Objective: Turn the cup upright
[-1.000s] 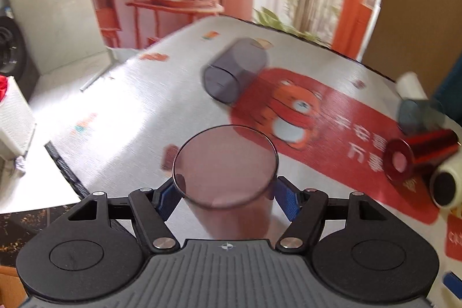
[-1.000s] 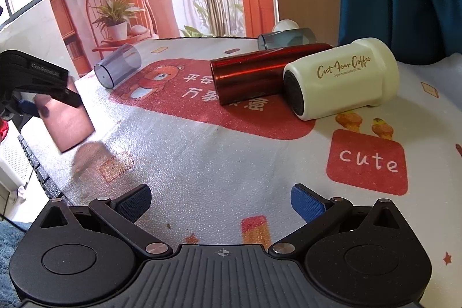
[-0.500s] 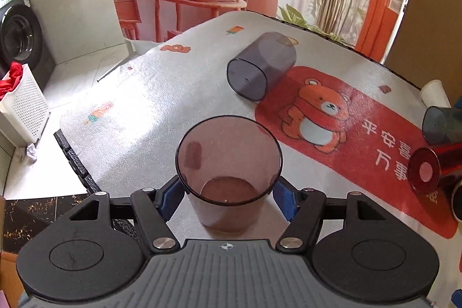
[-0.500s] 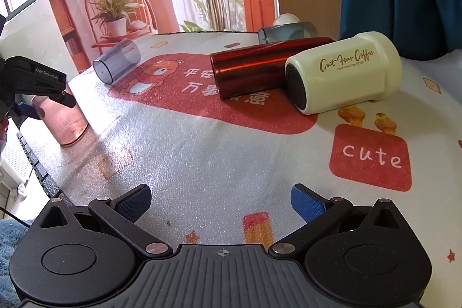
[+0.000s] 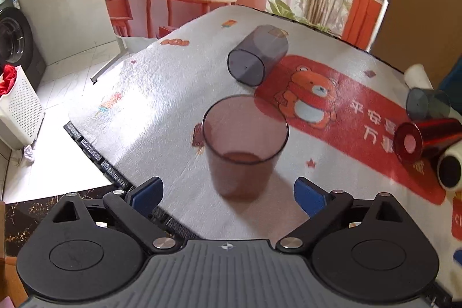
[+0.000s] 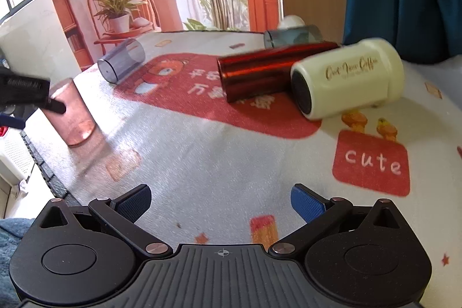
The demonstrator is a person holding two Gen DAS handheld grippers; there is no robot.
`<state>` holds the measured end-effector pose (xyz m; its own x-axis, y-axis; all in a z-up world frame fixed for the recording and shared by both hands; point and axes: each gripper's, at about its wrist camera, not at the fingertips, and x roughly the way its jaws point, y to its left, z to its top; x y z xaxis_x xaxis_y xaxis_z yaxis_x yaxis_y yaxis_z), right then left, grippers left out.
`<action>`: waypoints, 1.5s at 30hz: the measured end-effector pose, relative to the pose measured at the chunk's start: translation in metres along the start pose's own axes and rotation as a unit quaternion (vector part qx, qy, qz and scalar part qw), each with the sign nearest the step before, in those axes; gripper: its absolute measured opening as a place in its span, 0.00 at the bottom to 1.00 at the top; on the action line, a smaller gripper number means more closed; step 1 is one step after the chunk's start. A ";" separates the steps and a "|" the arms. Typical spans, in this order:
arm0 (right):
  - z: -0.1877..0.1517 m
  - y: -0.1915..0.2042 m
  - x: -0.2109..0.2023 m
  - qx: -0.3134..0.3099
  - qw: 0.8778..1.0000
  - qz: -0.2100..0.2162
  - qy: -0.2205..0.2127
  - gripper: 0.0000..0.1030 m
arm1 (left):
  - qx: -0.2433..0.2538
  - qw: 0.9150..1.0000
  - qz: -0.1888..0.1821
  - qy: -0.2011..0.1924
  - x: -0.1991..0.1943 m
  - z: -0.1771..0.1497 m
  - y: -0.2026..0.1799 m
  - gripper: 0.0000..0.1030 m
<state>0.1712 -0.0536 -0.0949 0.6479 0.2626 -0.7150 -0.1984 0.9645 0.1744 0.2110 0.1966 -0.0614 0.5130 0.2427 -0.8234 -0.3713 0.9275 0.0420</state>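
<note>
A translucent pink cup (image 5: pixel 244 143) stands upright on the table near its left edge; it also shows in the right wrist view (image 6: pixel 72 114). My left gripper (image 5: pixel 228 194) is open, its blue pads apart and just behind the cup, not touching it. My right gripper (image 6: pixel 221 202) is open and empty over the near middle of the table. A grey translucent cup (image 5: pixel 257 54) lies on its side beyond the pink one, also seen in the right wrist view (image 6: pixel 121 59).
A red metallic tumbler (image 6: pixel 268 71), a cream coffee mug (image 6: pixel 346 80) and another grey cup (image 6: pixel 291 35) lie on their sides at the right. The table edge (image 5: pixel 95 155) drops to the floor at left, by a white laundry basket (image 5: pixel 17 111).
The left gripper set the pink cup upright on the table, opened and drew back from it. The right gripper stayed open and barely moved.
</note>
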 end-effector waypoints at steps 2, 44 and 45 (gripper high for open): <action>0.007 0.006 -0.007 -0.008 1.000 0.000 -0.002 1.00 | 0.015 1.000 0.003 0.004 -0.009 -0.006 0.003 0.96; 0.003 0.093 -0.139 -0.035 0.996 -0.064 -0.041 1.00 | 0.073 0.994 -0.008 -0.076 -0.174 -0.105 0.028 0.99; 0.002 0.091 -0.140 -0.033 0.996 -0.066 -0.043 1.00 | 0.071 0.994 -0.004 -0.077 -0.176 -0.107 0.029 0.99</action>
<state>0.0640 -0.0029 0.0226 0.7321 0.1376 -0.6671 -0.1529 0.9876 0.0360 0.0275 0.1507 0.0244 0.6328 0.2649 -0.7276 -0.2591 0.9579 0.1235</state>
